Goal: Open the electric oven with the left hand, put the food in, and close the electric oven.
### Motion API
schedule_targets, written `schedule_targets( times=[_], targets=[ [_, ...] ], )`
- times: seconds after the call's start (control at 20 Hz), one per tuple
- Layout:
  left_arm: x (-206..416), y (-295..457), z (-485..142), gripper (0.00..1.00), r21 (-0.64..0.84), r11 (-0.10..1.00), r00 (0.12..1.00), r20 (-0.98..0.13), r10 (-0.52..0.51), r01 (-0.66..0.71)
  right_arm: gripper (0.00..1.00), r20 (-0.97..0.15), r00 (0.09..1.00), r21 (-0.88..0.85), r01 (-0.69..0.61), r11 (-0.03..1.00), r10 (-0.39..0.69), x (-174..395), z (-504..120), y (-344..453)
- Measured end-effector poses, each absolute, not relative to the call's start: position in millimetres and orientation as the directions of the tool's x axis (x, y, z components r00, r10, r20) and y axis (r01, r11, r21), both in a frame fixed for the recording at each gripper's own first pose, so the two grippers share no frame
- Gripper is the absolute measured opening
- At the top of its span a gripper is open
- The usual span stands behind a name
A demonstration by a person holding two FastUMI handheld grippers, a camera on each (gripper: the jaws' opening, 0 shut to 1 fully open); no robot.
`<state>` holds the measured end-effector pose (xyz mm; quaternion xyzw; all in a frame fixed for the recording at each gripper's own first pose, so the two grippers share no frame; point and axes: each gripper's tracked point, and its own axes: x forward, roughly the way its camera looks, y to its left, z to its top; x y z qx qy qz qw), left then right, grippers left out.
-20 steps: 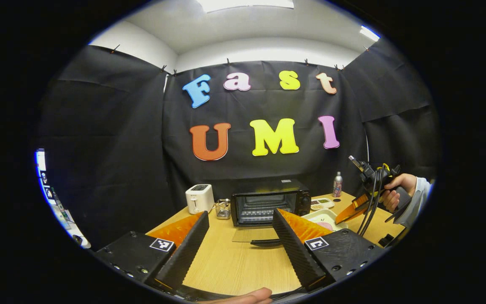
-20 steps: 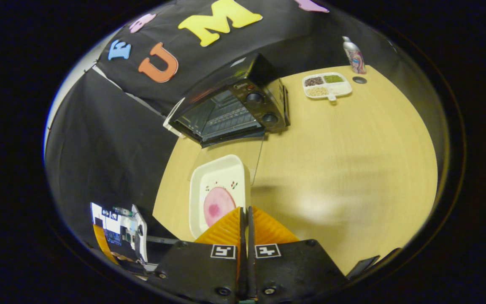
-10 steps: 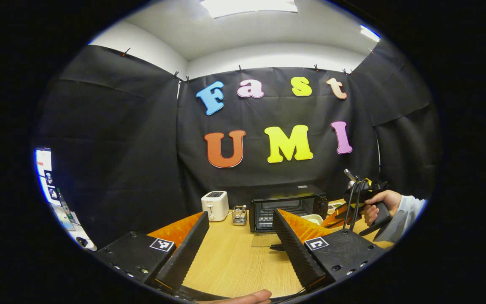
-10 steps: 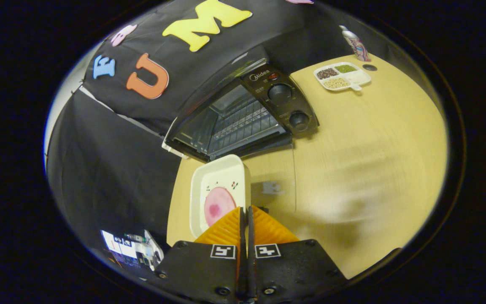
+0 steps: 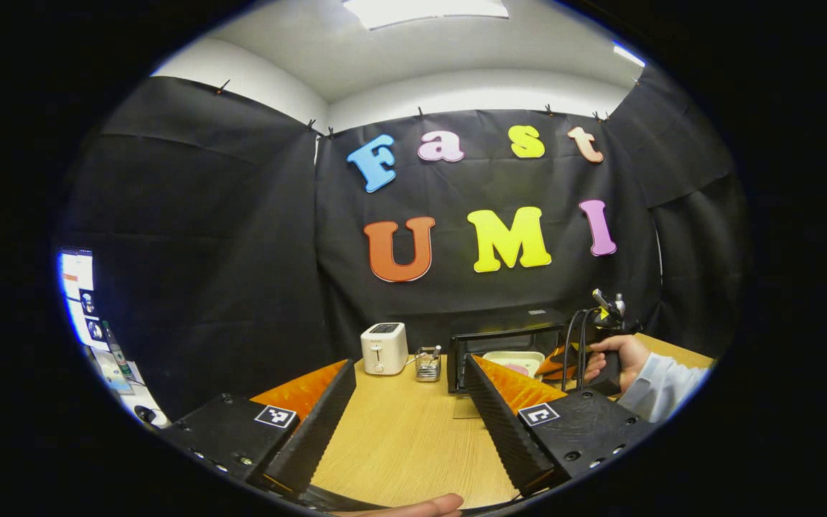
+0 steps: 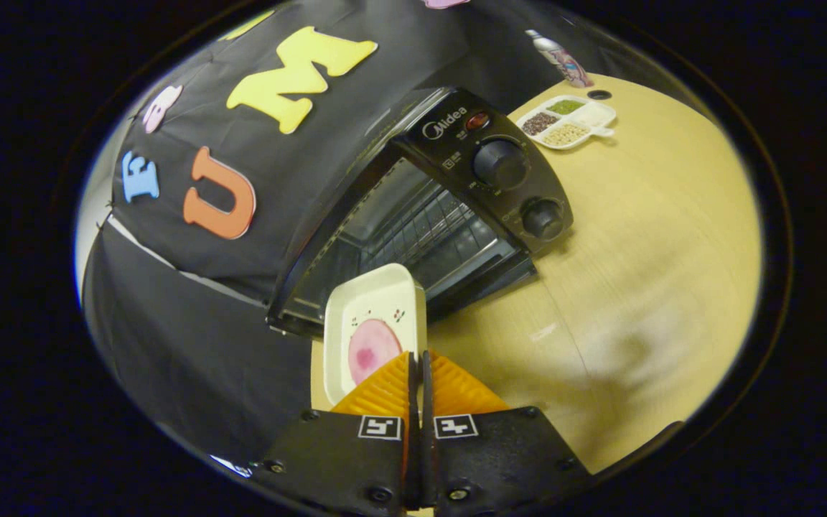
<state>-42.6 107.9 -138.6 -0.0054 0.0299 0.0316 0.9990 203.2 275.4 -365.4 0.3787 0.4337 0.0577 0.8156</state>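
Observation:
The black electric oven (image 6: 456, 194) stands with its glass door folded down and its wire rack (image 6: 421, 230) bare. My right gripper (image 6: 417, 357) is shut on the near rim of a white tray (image 6: 377, 301) that carries a round pink piece of food (image 6: 370, 350). The tray's far end is at the oven's mouth. In the left gripper view, the oven (image 5: 507, 337) sits far off, with the tray (image 5: 512, 357) at its opening and the right gripper (image 5: 548, 361) in a hand behind it. My left gripper (image 5: 408, 366) hangs open over the table, holding nothing.
A white toaster (image 5: 383, 347) and a small glass holder (image 5: 428, 362) stand left of the oven. To the oven's right lie a divided dish of grains (image 6: 564, 122), a bottle (image 6: 561, 57) and a small dark cap (image 6: 599, 94). The wooden table (image 6: 643, 237) stretches bare beside the door.
The right gripper has carried the tray forward from over the table to the oven's mouth. The left gripper has drawn back, so the oven looks smaller and farther right.

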Motion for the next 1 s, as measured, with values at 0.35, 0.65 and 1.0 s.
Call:
schedule_targets(
  times=[0.35,0.65,1.0],
  targets=[
    [-24.7,125.8,-151.3,0.96,0.004,0.995,0.991,-0.086,0.102,-0.102,0.04,-0.571,0.789,0.716,0.345,0.607,0.226,278.4,-372.5,266.7],
    [-10.3,124.6,-174.6,0.96,-0.007,0.996,0.987,-0.133,0.091,-0.093,0.0,-0.494,0.838,0.764,0.291,0.576,0.231,313.9,-383.3,292.7],
    [-4.6,124.8,-187.4,0.96,-0.053,0.997,0.989,-0.14,0.05,-0.058,0.01,-0.518,0.834,0.72,0.306,0.623,0.189,329.0,-414.0,298.7]
  ],
)
